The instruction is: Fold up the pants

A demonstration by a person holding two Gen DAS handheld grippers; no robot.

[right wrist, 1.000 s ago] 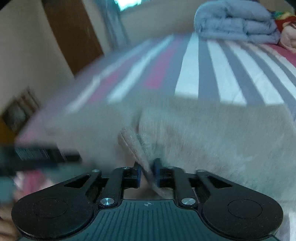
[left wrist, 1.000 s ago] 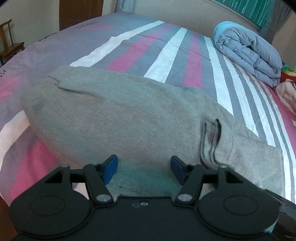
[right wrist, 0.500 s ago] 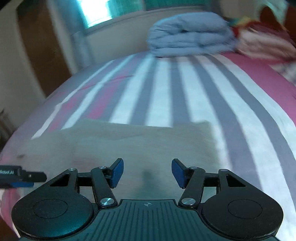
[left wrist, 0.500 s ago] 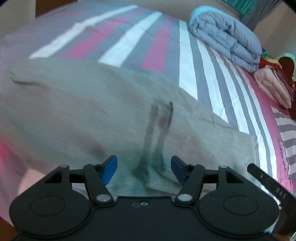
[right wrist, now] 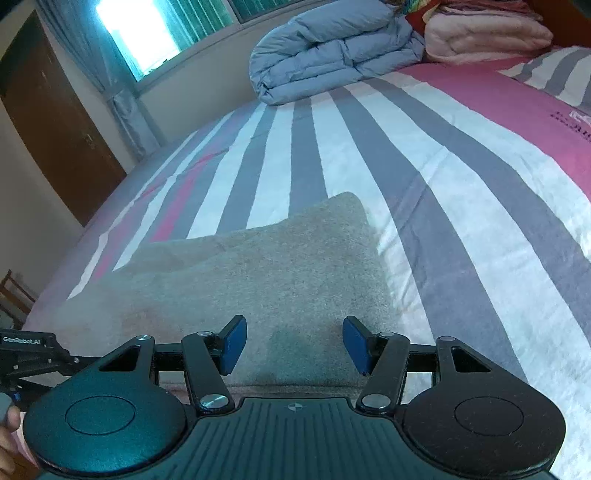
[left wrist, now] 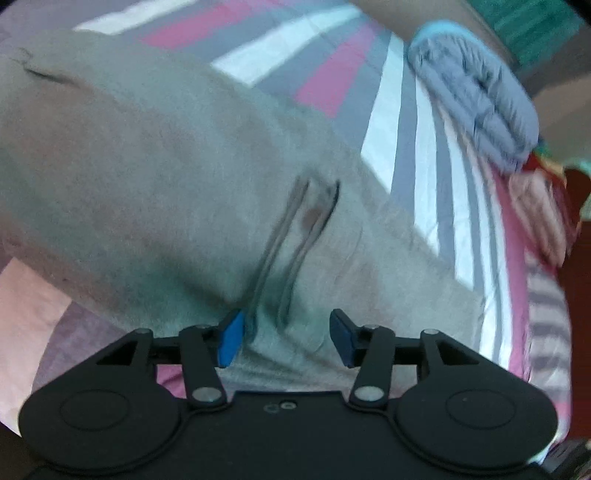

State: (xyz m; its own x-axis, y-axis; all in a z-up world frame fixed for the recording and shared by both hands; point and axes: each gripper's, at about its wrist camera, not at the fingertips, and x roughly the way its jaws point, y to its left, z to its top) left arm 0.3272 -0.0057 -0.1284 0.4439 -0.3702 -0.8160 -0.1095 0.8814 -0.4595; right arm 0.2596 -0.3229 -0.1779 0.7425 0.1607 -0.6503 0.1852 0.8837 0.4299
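**On the bed: both grippers free of the pants, left one closing in on the cuff**

At the near edge of the bed, the left gripper [left wrist: 286, 338] stood with its jaws spread and nothing between them, its blue pads [left wrist: 232, 341] just short of the pants [left wrist: 155, 177]. A second earlier it had looked across the whole garment from farther back; since then it had slid right and come in low, so the doubled cuff [left wrist: 306, 236] lay straight ahead of the gap. The view was smeared, which suggested the hand was moving.

The right gripper [right wrist: 293, 345] was likewise wide apart and empty. A second before, it had been pinched on a fold of grey cloth; half a second before, it had let go. It hovered over the outer end of the pants [right wrist: 258, 273], whose far corner [right wrist: 347, 203] lay flat on the sheet [right wrist: 443, 184]. The other tool's body [right wrist: 26, 350] showed at the left margin of that view.

The pants lay in a long grey band on the striped sheet, near the bed's front edge, with a crease at the far left end [left wrist: 44, 74]. Beyond them sat a blue duvet [right wrist: 332, 51] and a pink blanket [right wrist: 487, 33], well apart.

The release read as one fold laid down and finished. The likely next step was a fresh grip at the cuff for a crosswise fold; the soft layers could slip apart if only the top one was caught
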